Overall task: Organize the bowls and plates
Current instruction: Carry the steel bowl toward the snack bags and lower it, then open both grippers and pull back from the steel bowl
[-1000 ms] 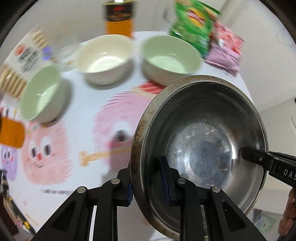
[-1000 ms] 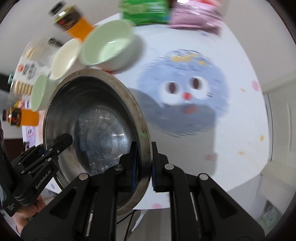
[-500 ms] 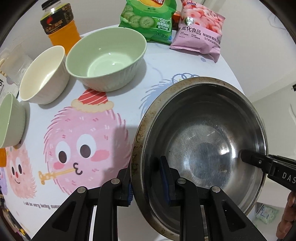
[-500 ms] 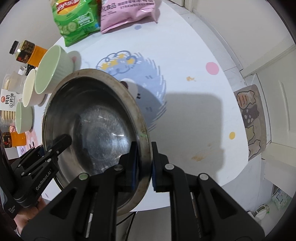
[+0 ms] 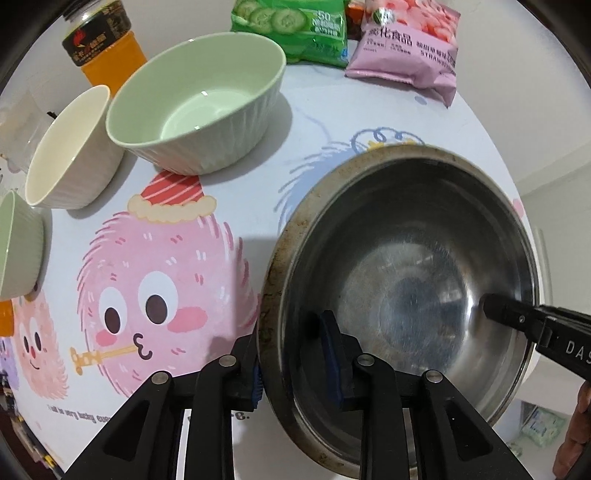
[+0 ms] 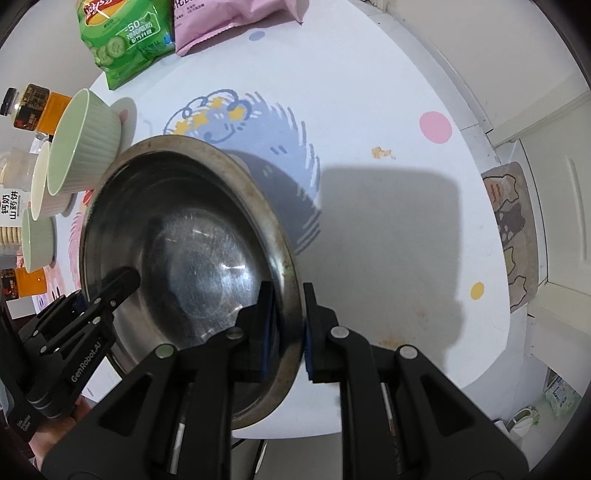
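Observation:
A large steel bowl [image 5: 406,266] hangs above the table, held by both grippers. My left gripper [image 5: 295,354] is shut on its left rim. My right gripper [image 6: 288,325] is shut on its right rim; the bowl [image 6: 184,240] fills the left of the right wrist view. A large green ribbed bowl [image 5: 199,107] stands on the table at the back, with a cream bowl [image 5: 70,151] and a small green bowl [image 5: 18,243] to its left. The same three bowls line the left edge in the right wrist view, the large green one [image 6: 81,144] nearest.
An orange drink bottle [image 5: 107,48], a green crisp bag [image 5: 295,29] and a pink snack bag [image 5: 410,48] lie at the table's back. The round cartoon-print table [image 6: 388,221] ends close on the right, with a floor mat [image 6: 513,236] beyond.
Both grippers have carried the steel bowl to the right across the table, and the view has steadied. The bowls on the table have shifted left in view. The grip is unchanged.

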`<state>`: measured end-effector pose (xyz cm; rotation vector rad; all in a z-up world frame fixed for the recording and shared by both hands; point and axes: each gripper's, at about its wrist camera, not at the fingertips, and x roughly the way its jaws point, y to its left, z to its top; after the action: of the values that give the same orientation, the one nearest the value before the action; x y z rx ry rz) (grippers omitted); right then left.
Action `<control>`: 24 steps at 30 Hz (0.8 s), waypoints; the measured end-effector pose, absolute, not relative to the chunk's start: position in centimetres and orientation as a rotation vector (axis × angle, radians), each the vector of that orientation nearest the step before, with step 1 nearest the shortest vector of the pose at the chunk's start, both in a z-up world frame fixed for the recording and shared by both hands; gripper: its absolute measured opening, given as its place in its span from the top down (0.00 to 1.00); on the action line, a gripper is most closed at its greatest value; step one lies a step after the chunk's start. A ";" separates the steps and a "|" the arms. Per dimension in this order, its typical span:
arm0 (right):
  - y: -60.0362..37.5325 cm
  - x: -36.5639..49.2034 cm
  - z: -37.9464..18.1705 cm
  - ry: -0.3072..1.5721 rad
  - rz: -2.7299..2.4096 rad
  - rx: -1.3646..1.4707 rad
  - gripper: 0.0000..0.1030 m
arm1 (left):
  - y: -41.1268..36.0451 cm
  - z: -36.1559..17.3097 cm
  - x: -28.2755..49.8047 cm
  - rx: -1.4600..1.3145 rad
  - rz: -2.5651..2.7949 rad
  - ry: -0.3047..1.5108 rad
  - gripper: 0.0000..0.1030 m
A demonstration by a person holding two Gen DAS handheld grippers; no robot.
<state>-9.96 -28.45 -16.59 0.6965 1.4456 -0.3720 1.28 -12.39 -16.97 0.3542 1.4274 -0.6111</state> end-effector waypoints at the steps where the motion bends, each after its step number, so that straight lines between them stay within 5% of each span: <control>1: -28.5 -9.9 -16.8 1.446 -0.371 0.701 0.82 | -12.4 -17.0 1.2 0.350 -0.616 1.429 0.70; 2: -28.6 -9.9 -16.9 1.445 -0.371 0.711 0.80 | -12.6 -17.2 1.2 0.334 -0.637 1.447 0.53; 3: -28.7 -9.9 -16.9 1.436 -0.369 0.730 0.72 | -12.7 -17.5 1.2 0.325 -0.649 1.470 0.16; 4: -28.8 -10.1 -16.8 1.420 -0.366 0.749 0.62 | -12.7 -17.6 1.2 0.329 -0.641 1.477 0.00; 6: -28.7 -10.2 -16.1 1.391 -0.372 0.743 0.04 | -12.5 -17.3 1.1 0.336 -0.620 1.443 0.00; 7: -28.7 -10.2 -15.8 1.380 -0.372 0.733 0.01 | -12.1 -17.0 1.0 0.328 -0.609 1.418 0.00; 24: -27.4 -13.2 -7.2 1.266 -0.512 0.770 0.00 | -6.7 -7.8 1.5 0.282 -0.638 1.304 0.00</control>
<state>-13.23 -27.37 -7.17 0.7697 1.2656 -0.5124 1.51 -6.73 -7.77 0.2821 1.3044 -0.6384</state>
